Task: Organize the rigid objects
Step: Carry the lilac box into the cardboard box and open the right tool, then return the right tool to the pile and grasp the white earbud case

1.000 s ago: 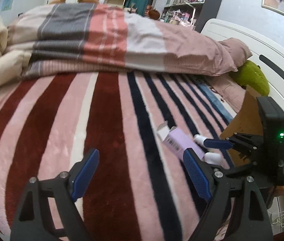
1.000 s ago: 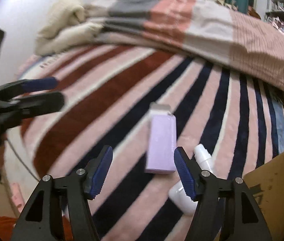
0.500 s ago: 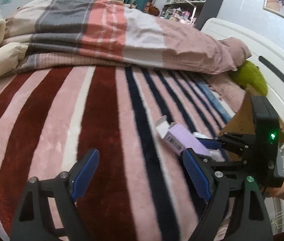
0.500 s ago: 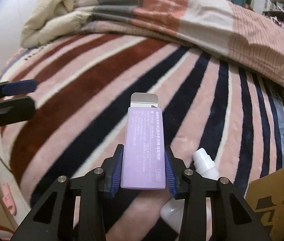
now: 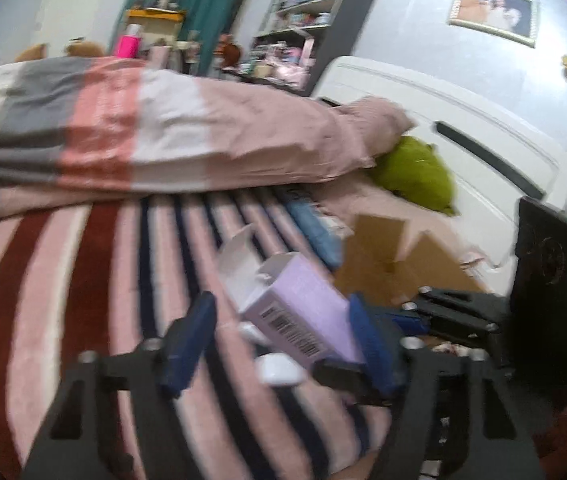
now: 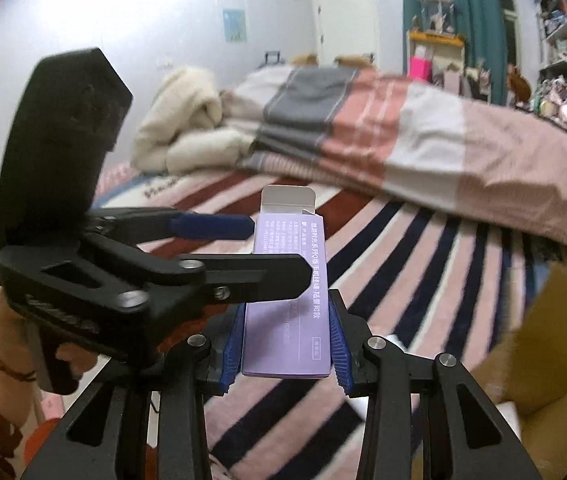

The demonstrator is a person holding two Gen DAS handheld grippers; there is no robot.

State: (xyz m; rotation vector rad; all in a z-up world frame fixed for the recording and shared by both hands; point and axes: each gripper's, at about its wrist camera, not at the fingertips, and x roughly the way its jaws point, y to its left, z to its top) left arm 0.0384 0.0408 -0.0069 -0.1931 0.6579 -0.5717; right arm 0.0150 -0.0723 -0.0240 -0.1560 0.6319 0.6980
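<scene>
Two claws working: right claw (image 6: 286,344) is clamping the rectangular lilac cardboard carton (image 6: 287,300), lifting it off the striped plush bed blanket (image 6: 423,264); left claw (image 5: 279,344) is gaping alongside. Next: probably carrying it toward the brown cardboard box (image 5: 399,268), releasing inside.

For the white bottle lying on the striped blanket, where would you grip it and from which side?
Judging from the left wrist view, the white bottle lies on its side on the striped blanket, partly hidden under the purple box that the right gripper holds. Come from above and close across its round body, not its narrower cap end.
</scene>
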